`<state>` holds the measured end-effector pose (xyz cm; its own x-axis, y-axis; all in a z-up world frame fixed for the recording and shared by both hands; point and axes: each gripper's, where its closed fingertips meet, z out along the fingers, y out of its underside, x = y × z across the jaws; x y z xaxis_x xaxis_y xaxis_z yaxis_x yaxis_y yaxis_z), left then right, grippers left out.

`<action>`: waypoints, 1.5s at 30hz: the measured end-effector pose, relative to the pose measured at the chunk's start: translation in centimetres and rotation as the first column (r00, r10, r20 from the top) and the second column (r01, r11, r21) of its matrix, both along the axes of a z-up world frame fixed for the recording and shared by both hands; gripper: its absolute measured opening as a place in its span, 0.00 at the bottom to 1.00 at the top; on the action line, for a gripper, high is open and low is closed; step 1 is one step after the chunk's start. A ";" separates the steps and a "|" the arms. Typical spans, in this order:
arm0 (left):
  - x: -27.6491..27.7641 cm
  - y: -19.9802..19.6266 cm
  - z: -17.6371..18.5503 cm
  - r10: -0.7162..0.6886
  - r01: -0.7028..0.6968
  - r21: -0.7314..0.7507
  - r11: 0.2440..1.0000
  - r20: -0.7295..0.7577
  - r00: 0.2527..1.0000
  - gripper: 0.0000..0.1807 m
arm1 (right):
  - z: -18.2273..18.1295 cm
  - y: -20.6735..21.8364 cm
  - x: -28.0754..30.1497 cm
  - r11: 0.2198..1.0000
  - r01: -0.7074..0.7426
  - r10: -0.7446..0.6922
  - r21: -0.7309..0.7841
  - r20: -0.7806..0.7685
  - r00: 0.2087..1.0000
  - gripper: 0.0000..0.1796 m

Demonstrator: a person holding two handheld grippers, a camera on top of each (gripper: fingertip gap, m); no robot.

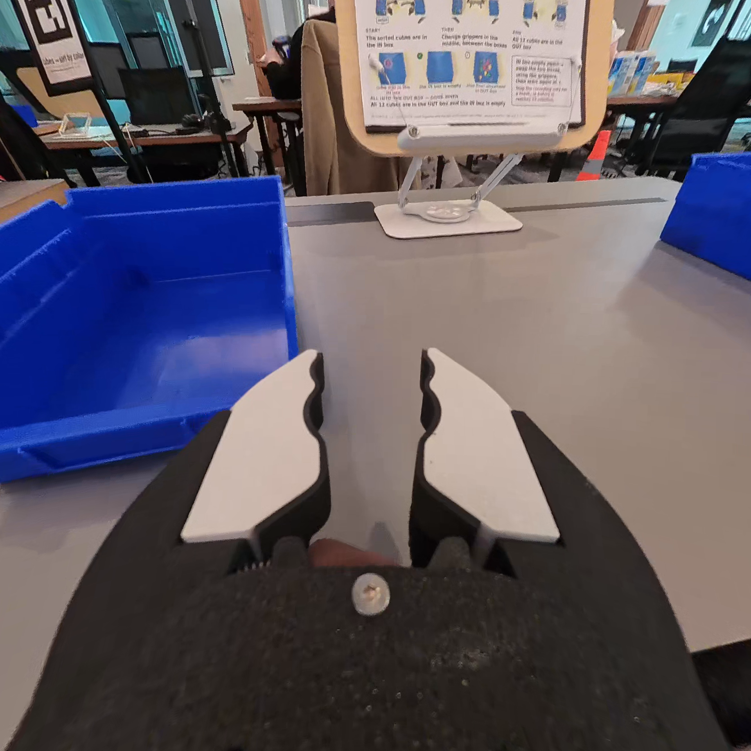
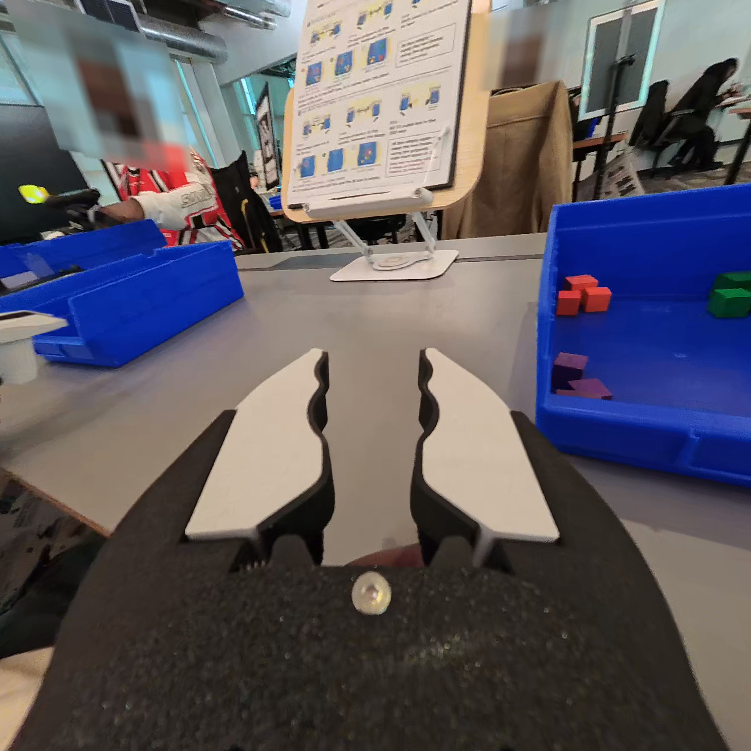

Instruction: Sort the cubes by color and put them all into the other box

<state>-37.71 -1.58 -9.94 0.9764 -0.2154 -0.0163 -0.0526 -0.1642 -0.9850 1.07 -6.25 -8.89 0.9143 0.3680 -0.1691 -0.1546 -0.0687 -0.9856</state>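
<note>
My left gripper (image 1: 372,357) is open and empty over the grey table, just right of an empty blue box (image 1: 134,325). My right gripper (image 2: 373,357) is open and empty above the table, left of a second blue box (image 2: 634,426). That box holds red cubes (image 2: 583,294) at its far left, purple cubes (image 2: 577,376) at its near left and green cubes (image 2: 731,294) at the far right. A corner of this box shows in the left wrist view (image 1: 711,215). The empty box shows at the left of the right wrist view (image 2: 130,300).
A white stand with an instruction sheet (image 1: 451,215) stands at the table's far edge, also in the right wrist view (image 2: 394,264). The other gripper's white part (image 2: 20,337) shows at the left. People and desks are behind the table. The table's near-left edge (image 2: 53,504) is close. My right fingertips sit around 40 cm from my left ones.
</note>
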 end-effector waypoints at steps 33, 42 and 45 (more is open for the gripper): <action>39.2 5.7 0.2 -0.309 0.292 -0.160 0.943 -0.095 0.946 0.30 | -1.0 1.5 17.1 0.808 0.551 -0.557 -0.208 0.032 0.830 0.34; 36.6 6.3 -0.1 -0.190 0.180 -0.199 0.963 -0.033 0.981 0.03 | -4.0 3.2 16.4 0.749 0.572 -0.577 -0.333 0.095 0.811 0.02; 33.5 5.9 1.0 -0.163 0.154 -0.158 0.975 -0.046 0.986 0.03 | -3.3 3.6 13.5 0.783 0.531 -0.541 -0.324 0.067 0.838 0.02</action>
